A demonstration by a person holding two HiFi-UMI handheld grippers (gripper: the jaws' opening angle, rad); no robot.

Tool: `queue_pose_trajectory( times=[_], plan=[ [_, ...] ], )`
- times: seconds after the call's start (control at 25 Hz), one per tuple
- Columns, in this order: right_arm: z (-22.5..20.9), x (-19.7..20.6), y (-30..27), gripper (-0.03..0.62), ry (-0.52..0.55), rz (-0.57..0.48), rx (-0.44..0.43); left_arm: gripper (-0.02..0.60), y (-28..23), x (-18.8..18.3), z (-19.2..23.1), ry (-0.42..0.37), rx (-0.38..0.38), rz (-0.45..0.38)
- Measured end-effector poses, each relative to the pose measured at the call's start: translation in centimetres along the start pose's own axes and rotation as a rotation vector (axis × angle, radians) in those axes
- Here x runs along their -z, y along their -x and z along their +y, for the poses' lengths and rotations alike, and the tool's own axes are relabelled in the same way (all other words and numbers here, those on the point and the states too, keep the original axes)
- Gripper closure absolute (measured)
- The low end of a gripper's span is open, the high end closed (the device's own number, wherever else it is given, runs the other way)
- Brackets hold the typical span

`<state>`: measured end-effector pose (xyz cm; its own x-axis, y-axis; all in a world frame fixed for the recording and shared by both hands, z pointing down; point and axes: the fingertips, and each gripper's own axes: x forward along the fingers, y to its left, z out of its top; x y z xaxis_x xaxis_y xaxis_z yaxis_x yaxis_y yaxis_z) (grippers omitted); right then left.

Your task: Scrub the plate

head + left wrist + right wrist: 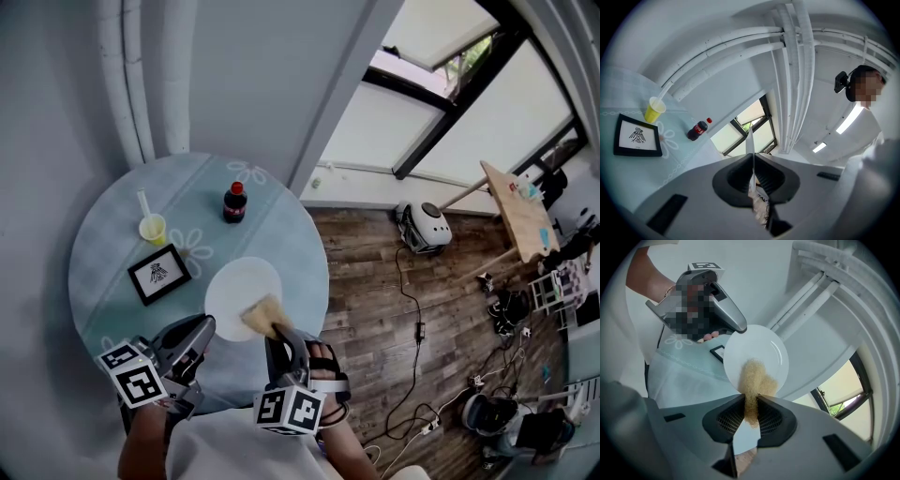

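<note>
A white plate (234, 286) is over the near part of the round table (112, 234). My left gripper (204, 326) is shut on its near-left rim. In the left gripper view the plate (751, 145) shows edge-on as a thin white line between the jaws. My right gripper (281, 333) is shut on a tan fibrous scrubber (264, 314), whose far end lies against the plate's near-right face. In the right gripper view the scrubber (757, 380) spreads over the plate (773, 352), and the left gripper (740, 327) clamps the rim at the upper left.
On the pale blue cloth stand a cola bottle (234, 202), a yellow cup with a straw (153, 228) and a black-framed picture (159, 274). White pipes run up the wall behind. To the right is wooden floor with cables and gear.
</note>
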<state>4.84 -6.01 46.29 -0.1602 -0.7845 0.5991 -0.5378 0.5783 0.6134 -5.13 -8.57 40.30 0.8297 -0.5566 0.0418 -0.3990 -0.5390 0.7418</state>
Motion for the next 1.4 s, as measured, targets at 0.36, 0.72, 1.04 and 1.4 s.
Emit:
queue_pose_trajectory(
  times=[0.36, 0.72, 1.04, 1.4],
  plan=[
    [-2.1, 0.4, -0.3, 0.526, -0.024, 0.01, 0.055, 0.566, -0.4, 0.4, -0.2, -0.016, 0.001, 0.026],
    [-3.4, -0.1, -0.3, 0.526, -0.021, -0.005, 0.087, 0.566, -0.5, 0.9, -0.7, -0.008, 0.008, 0.043],
    [-4.3, -1.7, -0.7, 0.526, -0.015, -0.043, 0.099, 0.566, -0.7, 1.4, -1.0, 0.001, 0.034, 0.065],
    [-3.1, -3.5, -0.7, 0.526, 0.014, -0.093, 0.068, 0.566, -0.7, 1.4, -1.1, -0.008, 0.021, 0.066]
  ],
)
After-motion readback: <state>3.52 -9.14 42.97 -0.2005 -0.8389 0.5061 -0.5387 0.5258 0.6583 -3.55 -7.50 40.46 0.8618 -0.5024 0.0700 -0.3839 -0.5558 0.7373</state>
